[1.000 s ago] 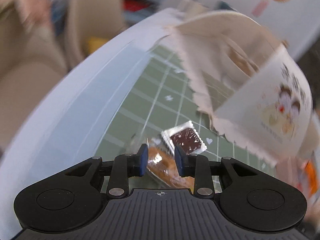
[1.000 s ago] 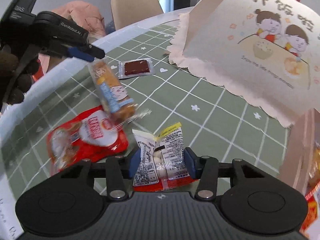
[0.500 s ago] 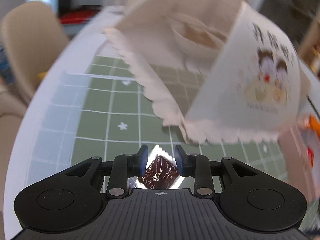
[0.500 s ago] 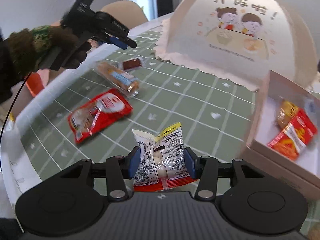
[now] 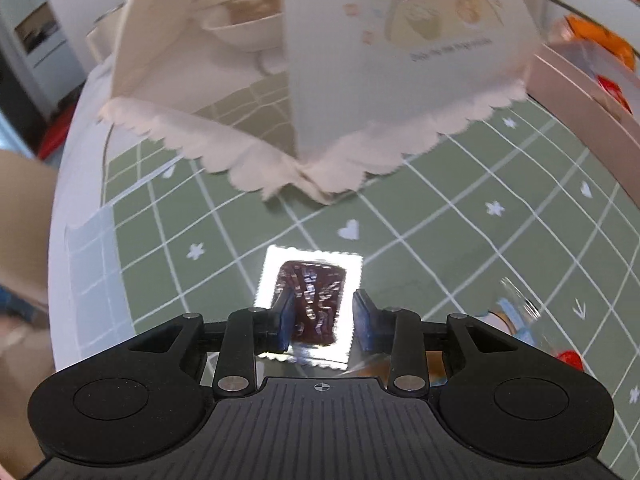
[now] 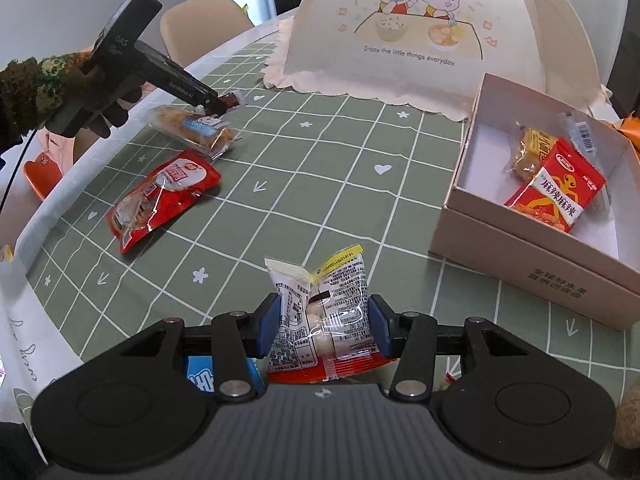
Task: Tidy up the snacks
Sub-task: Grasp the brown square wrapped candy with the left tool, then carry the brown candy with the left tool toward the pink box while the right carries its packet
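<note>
My left gripper (image 5: 324,320) hovers over a small dark-brown snack in a silvery packet (image 5: 316,288) lying flat on the green checked cloth. Its jaws are opening, with the packet between them and the pads not pressing on it. In the right wrist view the left gripper (image 6: 218,106) is at the far left, held by a gloved hand, tips at that dark packet (image 6: 233,99). My right gripper (image 6: 322,324) is shut on a white and red printed snack packet (image 6: 320,300), held above the cloth. The pink box (image 6: 520,248) at the right holds a red packet (image 6: 556,192) and a yellow one (image 6: 532,152).
A bread packet (image 6: 196,130) and a red snack packet (image 6: 164,196) lie on the left of the cloth. A cream food cover (image 6: 400,40) stands at the back, also close ahead in the left wrist view (image 5: 400,60). A blue packet (image 6: 200,376) lies under my right gripper.
My left gripper rolled and moved from the bread packet to over the dark packet, and its jaws widened. My right gripper carried its packet rightward, bringing the box into view.
</note>
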